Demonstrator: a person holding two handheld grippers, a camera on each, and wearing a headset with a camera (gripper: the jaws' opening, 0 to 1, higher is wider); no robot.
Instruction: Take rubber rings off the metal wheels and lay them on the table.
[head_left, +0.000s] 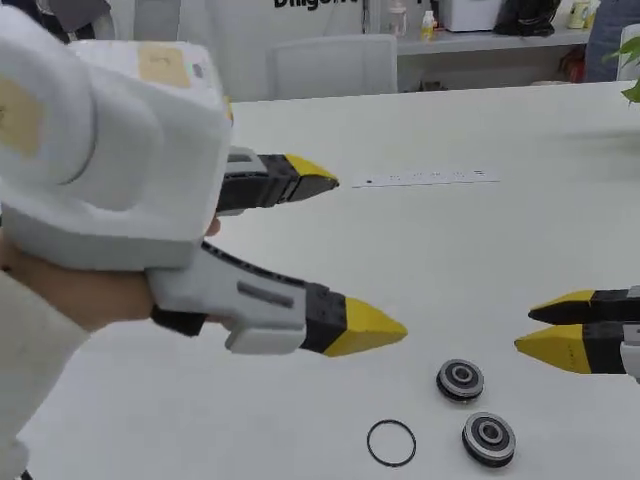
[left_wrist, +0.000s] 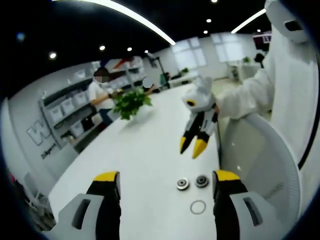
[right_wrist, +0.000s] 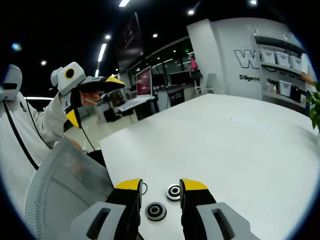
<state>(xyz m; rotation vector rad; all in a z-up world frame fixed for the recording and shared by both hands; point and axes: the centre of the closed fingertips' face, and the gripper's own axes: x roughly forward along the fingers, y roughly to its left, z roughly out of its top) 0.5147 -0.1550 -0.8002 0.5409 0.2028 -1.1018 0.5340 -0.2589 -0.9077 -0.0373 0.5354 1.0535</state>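
Note:
Two metal wheels (head_left: 460, 380) (head_left: 489, 438) lie flat on the white table (head_left: 420, 250), both with dark rims. A loose black rubber ring (head_left: 391, 442) lies on the table just left of them. My left gripper (head_left: 355, 255) hovers above and left of the wheels, jaws wide open and empty. My right gripper (head_left: 535, 328) comes in from the right, just above the wheels, jaws a little apart with nothing between them. The left gripper view shows the wheels (left_wrist: 183, 184) (left_wrist: 202, 181), the ring (left_wrist: 198, 206) and the right gripper (left_wrist: 191, 148). In the right gripper view the wheels (right_wrist: 156, 211) (right_wrist: 174, 191) sit between its jaws.
A white power strip (head_left: 425, 178) lies further back on the table. A chair (head_left: 335, 65) stands at the far side and a green plant (left_wrist: 131, 102) near the table's far end. A white mesh chair (left_wrist: 265, 165) stands close to the near edge. A person (left_wrist: 102, 92) stands by shelves.

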